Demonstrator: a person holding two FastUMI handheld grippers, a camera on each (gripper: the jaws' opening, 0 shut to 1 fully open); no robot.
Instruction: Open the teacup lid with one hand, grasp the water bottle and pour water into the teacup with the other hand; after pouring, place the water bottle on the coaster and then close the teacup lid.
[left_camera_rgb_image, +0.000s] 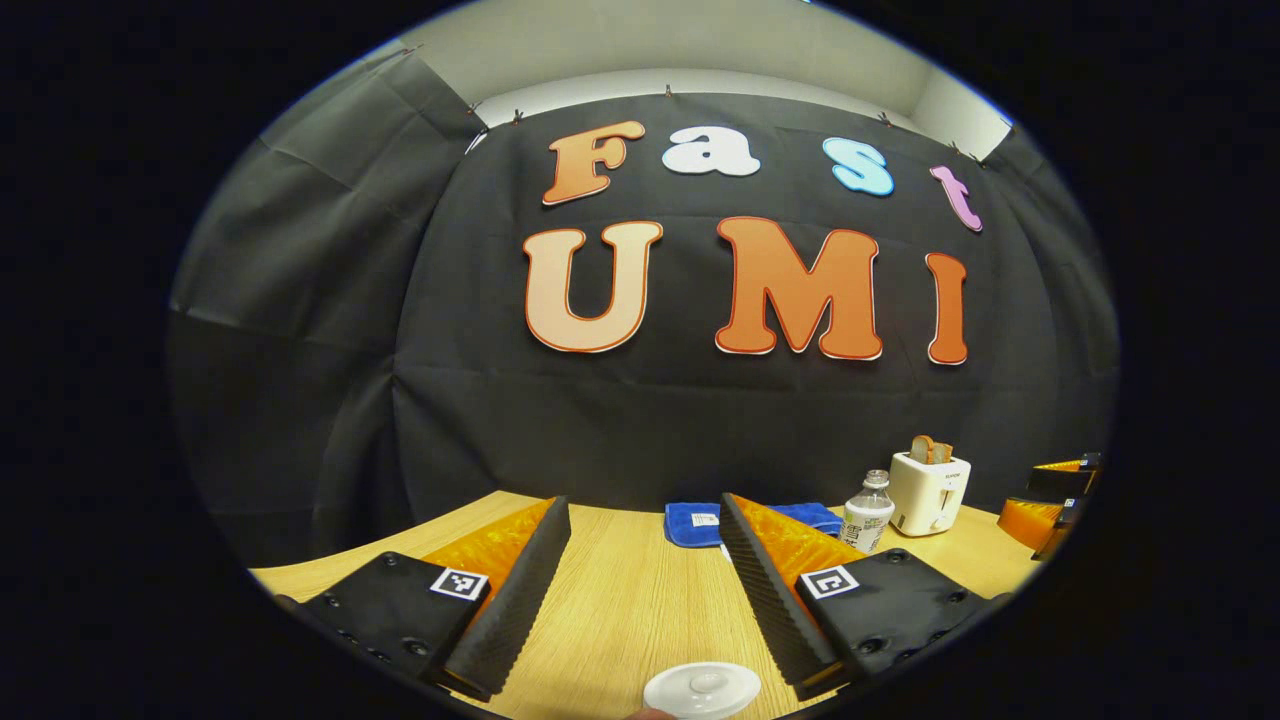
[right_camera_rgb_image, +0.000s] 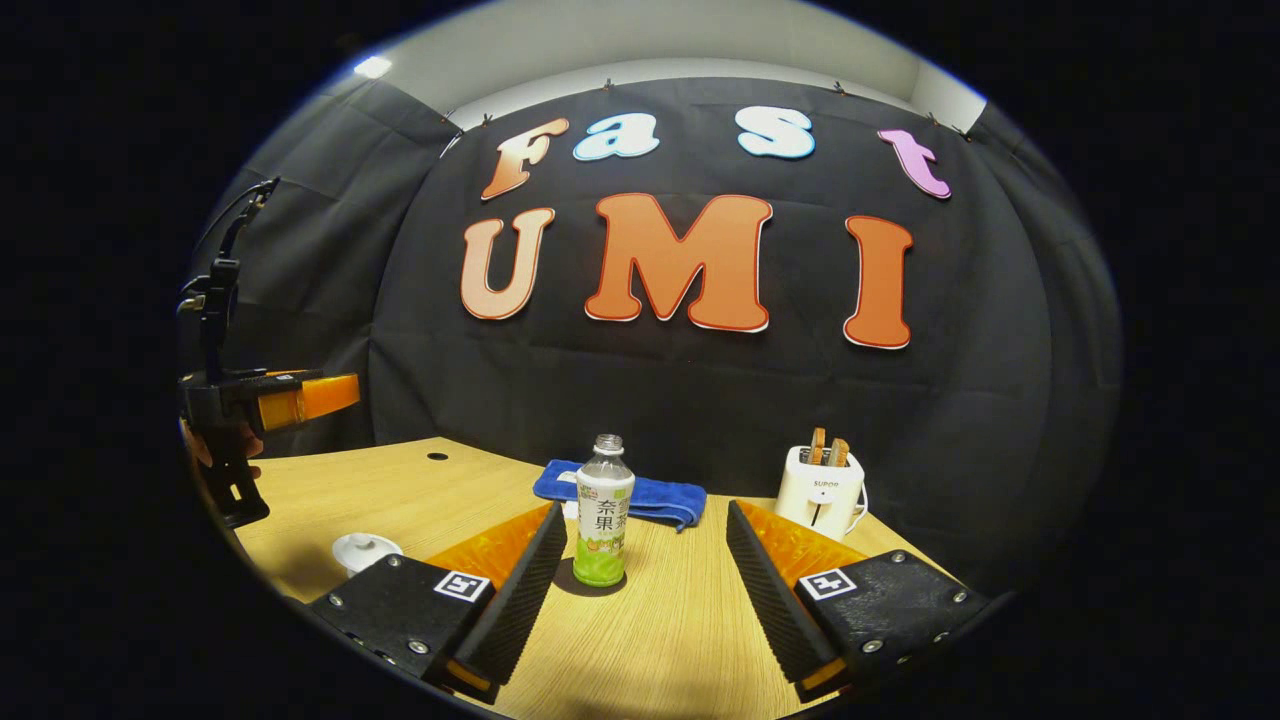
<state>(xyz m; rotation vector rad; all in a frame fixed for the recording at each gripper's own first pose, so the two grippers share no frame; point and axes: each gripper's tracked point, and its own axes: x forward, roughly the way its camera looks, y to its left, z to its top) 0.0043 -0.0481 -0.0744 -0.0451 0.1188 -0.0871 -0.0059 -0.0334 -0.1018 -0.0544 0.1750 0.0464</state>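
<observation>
left gripper (left_camera_rgb_image: 645, 545): fingers apart, over the teacup lid (left_camera_rgb_image: 702, 690)
right gripper (right_camera_rgb_image: 646, 550): fingers apart, just before the water bottle (right_camera_rgb_image: 603, 512)
blue towel (right_camera_rgb_image: 640, 495): behind the water bottle
toaster (right_camera_rgb_image: 820, 490): right of the water bottle

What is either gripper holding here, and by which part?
Nothing. The left gripper is open above the teacup lid; the right gripper is open before the water bottle.

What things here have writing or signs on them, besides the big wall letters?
Water bottle: label with big printed characters; its small print is too small to read.
Toaster: one short brand word on the front, small and blurry.
Blue towel: white tag, too small to read.
Square markers: black-and-white pattern, no words.
</observation>
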